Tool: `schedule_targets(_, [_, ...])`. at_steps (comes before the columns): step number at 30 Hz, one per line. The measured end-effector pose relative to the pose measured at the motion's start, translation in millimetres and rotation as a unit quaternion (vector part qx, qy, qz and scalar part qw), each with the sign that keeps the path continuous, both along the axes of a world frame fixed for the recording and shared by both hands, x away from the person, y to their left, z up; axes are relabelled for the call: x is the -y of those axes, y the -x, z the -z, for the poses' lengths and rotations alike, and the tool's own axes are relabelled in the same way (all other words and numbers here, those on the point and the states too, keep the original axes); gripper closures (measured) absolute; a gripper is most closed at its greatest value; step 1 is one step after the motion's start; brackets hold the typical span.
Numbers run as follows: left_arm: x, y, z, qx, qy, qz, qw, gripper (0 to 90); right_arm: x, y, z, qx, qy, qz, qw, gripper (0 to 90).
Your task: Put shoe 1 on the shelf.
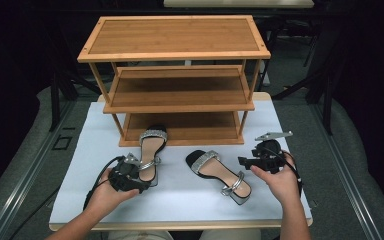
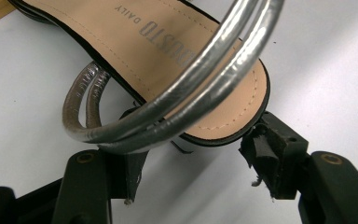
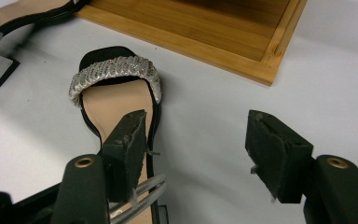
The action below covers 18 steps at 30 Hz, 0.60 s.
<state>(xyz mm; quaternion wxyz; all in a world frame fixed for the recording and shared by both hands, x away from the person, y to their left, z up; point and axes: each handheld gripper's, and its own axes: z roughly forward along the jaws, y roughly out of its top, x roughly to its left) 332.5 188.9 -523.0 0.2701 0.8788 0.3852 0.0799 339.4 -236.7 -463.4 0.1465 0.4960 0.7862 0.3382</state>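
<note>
Current work: two silver-strapped sandals are being placed toward the bamboo shoe rack (image 1: 177,95) at the upper centre of the high view.

Left sandal (image 1: 151,152): lies left of centre in the high view, toe just over the front edge of the rack's bottom shelf, heel toward the lower edge of the frame. The left tongs (image 1: 136,184) sit at that heel. In the left gripper view the heel end (image 2: 223,112) lies between the two jaws, which stand part open; a gap shows on each side and the pads do not press on it. The silver ankle strap (image 2: 186,88) loops above the left jaw.

Right sandal (image 1: 219,172): lies flat on the white worktop (image 1: 80,150), centre of the high view, apart from the rack. The right tongs (image 1: 245,161) hover near its heel, jaws wide and holding nothing. In the right gripper view the left jaw stands over the insole, with the beaded toe band (image 3: 116,74) beyond.

Hazards:
- Strap snag. Likely if the left tongs withdraw upward; the loop could catch the left jaw and drag the sandal off the shelf edge.
- Incomplete seating. The left sandal rests only partly on the shelf; a nudge could tip it back.
- Off-centre grasp. The right jaws are offset from the sandal; closing here may pinch one edge or the strap.
</note>
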Motion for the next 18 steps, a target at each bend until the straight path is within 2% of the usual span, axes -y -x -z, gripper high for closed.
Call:
schedule_targets(6, [0.5,-1.4,-1.8,-0.005,-0.006,0.002,1.0000,41.2,0.3,0.1,0.3,0.002,-0.004,0.001,1.0000,38.1])
schedule_targets(9, [-0.1,-2.9,-4.7,-0.008,-0.001,0.002,1.0000,41.2,0.7,0.0,0.1,-0.001,-0.002,0.000,1.0000,38.1])
schedule_targets(13, [-1.9,-6.4,-13.7,-0.001,0.007,-0.002,1.0000,41.6,0.7,0.1,-0.1,-0.001,-0.003,0.000,1.0000,38.1])
schedule_targets(15, [-2.2,-9.9,-16.0,-0.006,0.012,-0.003,0.9999,41.6,0.2,0.0,0.4,0.002,-0.004,0.001,1.0000,38.1])
schedule_targets(18, [-1.4,-15.1,-17.0,-0.006,0.009,-0.004,0.9999,41.8,0.1,0.1,-0.1,0.000,-0.002,-0.001,1.0000,38.1])
